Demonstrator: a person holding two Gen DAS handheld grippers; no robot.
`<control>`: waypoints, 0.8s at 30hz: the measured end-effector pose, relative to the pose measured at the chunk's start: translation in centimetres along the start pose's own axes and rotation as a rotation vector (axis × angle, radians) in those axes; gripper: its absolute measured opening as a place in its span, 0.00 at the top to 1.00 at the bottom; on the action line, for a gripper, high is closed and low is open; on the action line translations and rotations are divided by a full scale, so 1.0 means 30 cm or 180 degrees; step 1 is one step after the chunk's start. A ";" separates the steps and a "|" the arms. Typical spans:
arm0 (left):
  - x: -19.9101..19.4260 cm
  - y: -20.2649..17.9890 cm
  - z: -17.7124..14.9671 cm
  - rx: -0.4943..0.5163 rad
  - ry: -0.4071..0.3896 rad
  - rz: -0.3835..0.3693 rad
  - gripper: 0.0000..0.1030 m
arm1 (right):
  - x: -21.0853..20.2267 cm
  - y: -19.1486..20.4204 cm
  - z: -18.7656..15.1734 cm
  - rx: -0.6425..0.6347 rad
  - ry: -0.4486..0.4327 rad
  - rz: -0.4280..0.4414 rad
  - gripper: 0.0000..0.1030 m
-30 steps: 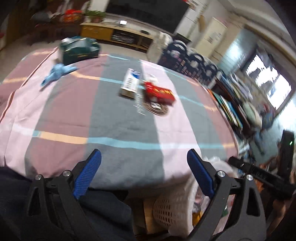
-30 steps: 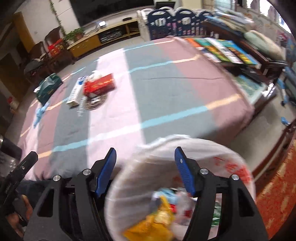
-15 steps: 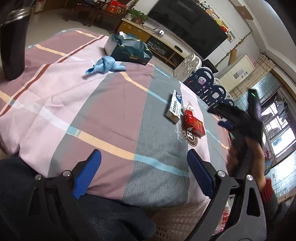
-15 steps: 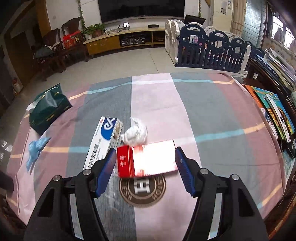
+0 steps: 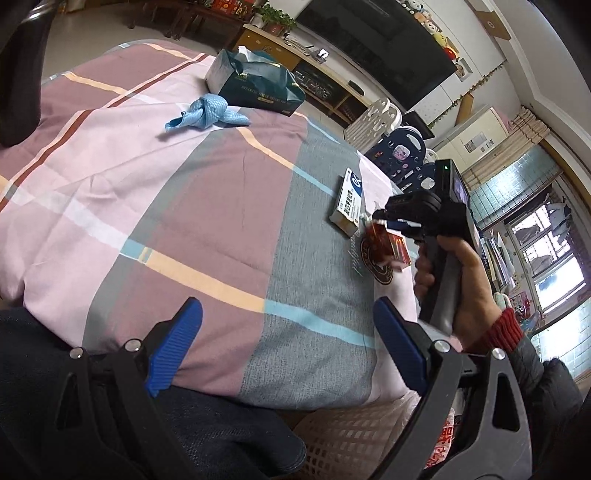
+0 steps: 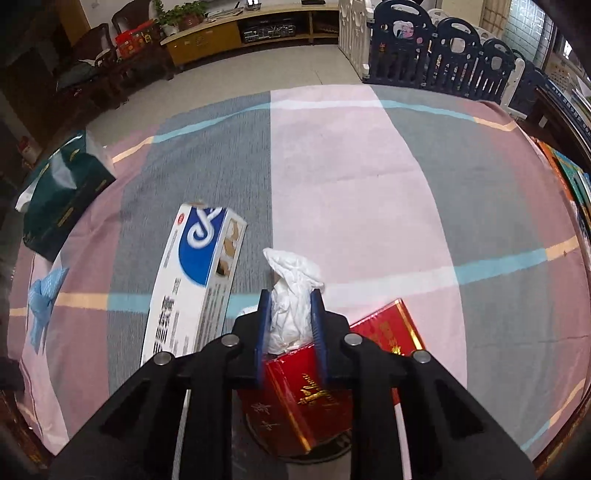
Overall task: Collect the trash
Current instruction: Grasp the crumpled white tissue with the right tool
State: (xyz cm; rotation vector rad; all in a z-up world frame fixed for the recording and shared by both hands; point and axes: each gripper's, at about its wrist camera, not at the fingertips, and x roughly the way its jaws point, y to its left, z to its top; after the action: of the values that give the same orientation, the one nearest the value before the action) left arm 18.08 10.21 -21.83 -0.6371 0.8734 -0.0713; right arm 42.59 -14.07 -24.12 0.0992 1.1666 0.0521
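Observation:
My right gripper (image 6: 289, 295) is shut on a crumpled white tissue (image 6: 291, 288) that lies on the striped bedspread, just beyond a red box (image 6: 306, 398). A white and blue carton (image 6: 195, 280) lies to its left. In the left wrist view the right gripper (image 5: 380, 218) reaches over the red box (image 5: 391, 245) beside the carton (image 5: 349, 201). My left gripper (image 5: 288, 343) is open and empty at the bed's near edge, above a white lattice trash basket (image 5: 343, 435).
A crumpled blue cloth (image 5: 207, 114) and a dark green tissue box (image 5: 255, 86) lie at the far left of the bed (image 5: 184, 206). A playpen fence (image 6: 443, 55) and a TV cabinet (image 6: 240, 33) stand beyond the bed.
My right gripper has moved from above the trash basket to the items on the bed and closed on the white tissue. The left gripper stays open by the bed edge.

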 end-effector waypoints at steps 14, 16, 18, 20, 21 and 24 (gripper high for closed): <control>-0.017 -0.019 0.025 0.0024 -0.0095 0.0064 0.10 | -0.336 -0.074 -0.292 -0.0016 -0.0172 0.1009 0.79; 0.008 -0.062 0.070 0.0071 -0.0075 0.0144 0.12 | -0.362 -0.127 -0.323 0.0038 -0.0263 0.0866 0.79; 0.075 -0.145 0.133 0.0347 0.0089 0.0267 0.12 | -0.366 -0.184 -0.345 0.0138 -0.0259 0.0757 0.79; 0.152 -0.233 0.203 0.0638 0.0089 0.0356 0.19 | -0.376 -0.242 -0.382 0.0249 -0.0272 0.0691 0.79; 0.184 -0.262 0.228 0.0723 0.0080 0.0367 0.38 | -0.381 -0.262 -0.397 0.0284 -0.0291 0.0648 0.79; 0.331 -0.338 0.305 0.0893 0.0214 0.0445 0.58 | -0.398 -0.322 -0.441 0.0315 -0.0384 0.0355 0.79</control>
State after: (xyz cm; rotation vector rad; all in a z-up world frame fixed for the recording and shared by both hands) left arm 33.23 3.37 -18.82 -0.3121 0.9501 -0.0876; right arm 25.63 -24.11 -19.36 0.2518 1.0423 0.0857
